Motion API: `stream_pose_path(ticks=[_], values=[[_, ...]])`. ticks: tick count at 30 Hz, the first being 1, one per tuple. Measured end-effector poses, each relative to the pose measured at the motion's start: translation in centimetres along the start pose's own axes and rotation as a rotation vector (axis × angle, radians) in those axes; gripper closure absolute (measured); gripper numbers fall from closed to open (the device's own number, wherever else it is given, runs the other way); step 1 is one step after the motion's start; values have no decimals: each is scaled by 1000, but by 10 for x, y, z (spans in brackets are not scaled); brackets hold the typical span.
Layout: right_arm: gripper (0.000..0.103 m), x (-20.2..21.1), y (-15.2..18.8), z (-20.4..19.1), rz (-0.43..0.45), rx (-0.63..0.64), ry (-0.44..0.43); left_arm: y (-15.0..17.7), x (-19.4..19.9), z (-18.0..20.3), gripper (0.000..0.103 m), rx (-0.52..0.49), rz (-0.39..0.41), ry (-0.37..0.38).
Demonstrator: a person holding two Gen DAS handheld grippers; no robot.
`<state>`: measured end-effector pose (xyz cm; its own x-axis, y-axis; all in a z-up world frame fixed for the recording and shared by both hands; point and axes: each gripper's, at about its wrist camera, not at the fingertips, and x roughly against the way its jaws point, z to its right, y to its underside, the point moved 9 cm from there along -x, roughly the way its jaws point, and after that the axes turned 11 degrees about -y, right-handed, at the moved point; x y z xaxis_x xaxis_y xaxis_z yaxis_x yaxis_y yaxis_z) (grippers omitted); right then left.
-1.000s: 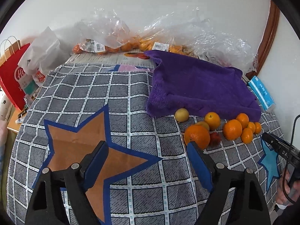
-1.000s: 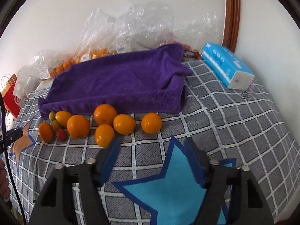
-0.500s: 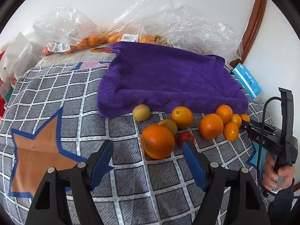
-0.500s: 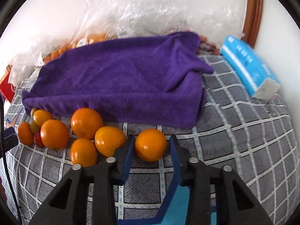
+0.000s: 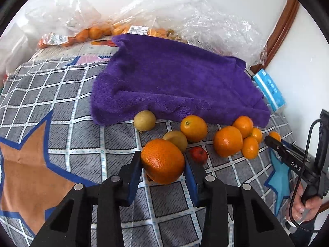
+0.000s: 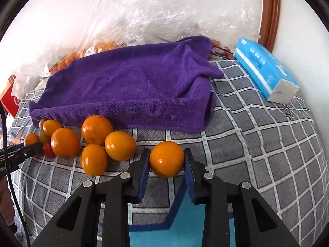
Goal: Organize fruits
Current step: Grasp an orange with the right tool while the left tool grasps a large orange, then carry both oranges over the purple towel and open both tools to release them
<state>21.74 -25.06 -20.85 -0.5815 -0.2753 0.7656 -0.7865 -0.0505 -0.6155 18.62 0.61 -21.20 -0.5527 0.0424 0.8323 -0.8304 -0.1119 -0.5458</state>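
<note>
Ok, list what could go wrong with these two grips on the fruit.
1. The left gripper jaws are closing on the big orange; lifting it may roll the small red fruit touching it.
2. The right gripper is shut on a round orange by its sides only; it could slip out.

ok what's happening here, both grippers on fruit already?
Pretty much. A person holds a gripper in each hand over loose fruit lying in front of a purple towel on a checked cloth. The left gripper is closing around the big orange at the left end of the group. The right gripper is shut on a smaller orange at the right end. Neither fruit looks lifted yet.
</note>
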Motion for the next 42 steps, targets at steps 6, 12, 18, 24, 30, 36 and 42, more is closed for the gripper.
stream_pose_path(ticks=[6, 12, 18, 24, 30, 36, 42], values=[[71, 20, -9, -10, 27, 6, -1, -10, 26, -8, 66, 11, 29, -31], [71, 39, -32, -23, 72, 9, -18, -33, 49, -9, 66, 20, 72, -42], [71, 51, -61, -33, 114, 31, -8, -63, 57, -4, 66, 24, 116, -44], [71, 52, -88, -36, 140, 40, -9, -92, 52, 3, 66, 6, 141, -30], [71, 38, -120, -39, 156, 64, -13, -121, 42, 2, 66, 27, 176, -32], [71, 15, -137, -40, 153, 83, -20, -141, 19, 0, 66, 56, 170, -26], [71, -14, -146, -36, 139, 85, -24, -152, -8, -1, 66, 73, 144, -17]])
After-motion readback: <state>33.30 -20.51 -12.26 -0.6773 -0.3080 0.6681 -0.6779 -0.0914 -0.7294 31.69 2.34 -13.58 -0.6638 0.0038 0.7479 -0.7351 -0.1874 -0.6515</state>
